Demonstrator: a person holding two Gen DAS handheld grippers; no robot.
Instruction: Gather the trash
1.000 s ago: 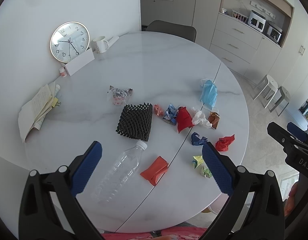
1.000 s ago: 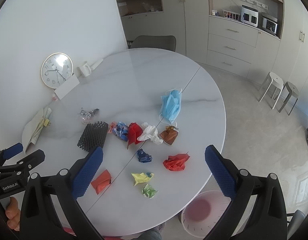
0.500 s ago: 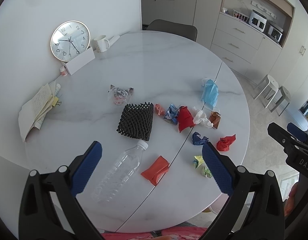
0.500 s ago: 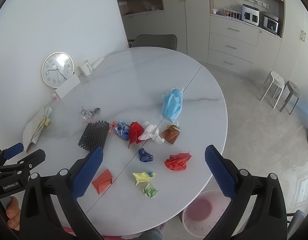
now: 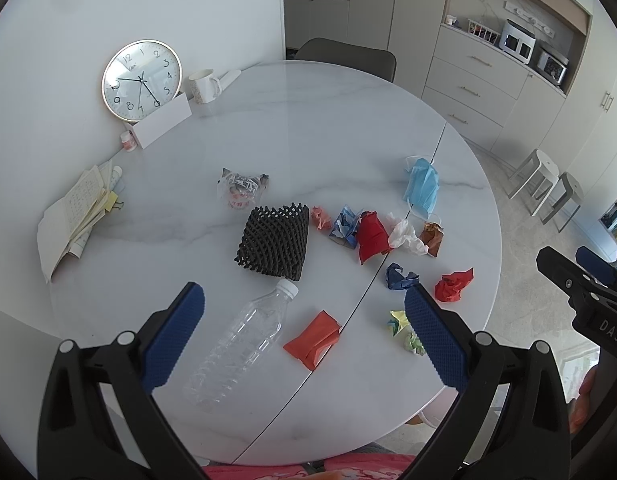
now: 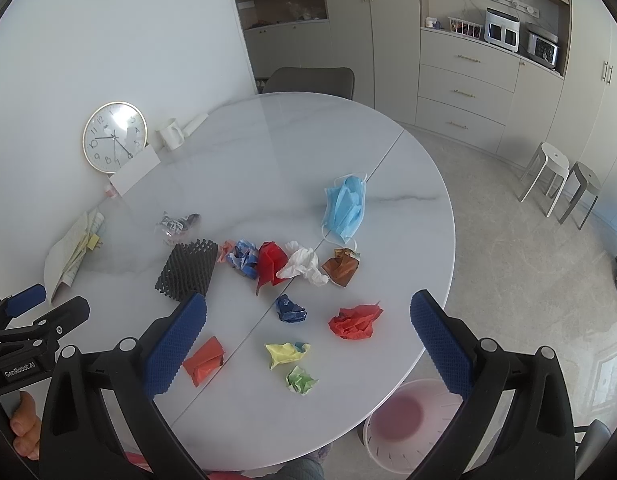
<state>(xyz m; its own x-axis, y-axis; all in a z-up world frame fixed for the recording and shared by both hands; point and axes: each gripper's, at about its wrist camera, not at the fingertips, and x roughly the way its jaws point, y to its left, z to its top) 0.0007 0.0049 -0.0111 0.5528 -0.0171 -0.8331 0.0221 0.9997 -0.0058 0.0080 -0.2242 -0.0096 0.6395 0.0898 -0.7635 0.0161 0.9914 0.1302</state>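
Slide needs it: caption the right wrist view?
Open right gripper hovers over white marble table strewn with crumpled papers.

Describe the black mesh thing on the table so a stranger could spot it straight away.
On the round white table, look left of the row of crumpled coloured scraps. The black foam net sleeve lies just beyond the cap of the clear plastic bottle. It is the only black, lattice-patterned item there.

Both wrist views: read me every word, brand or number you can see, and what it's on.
"GenRobot.AI": on the left tongs body.
"DAS": on the right tongs body; the rest is cut off.
"1" to "12": on the wall clock dial.
Notebook writing and snack wrapper print: too small.
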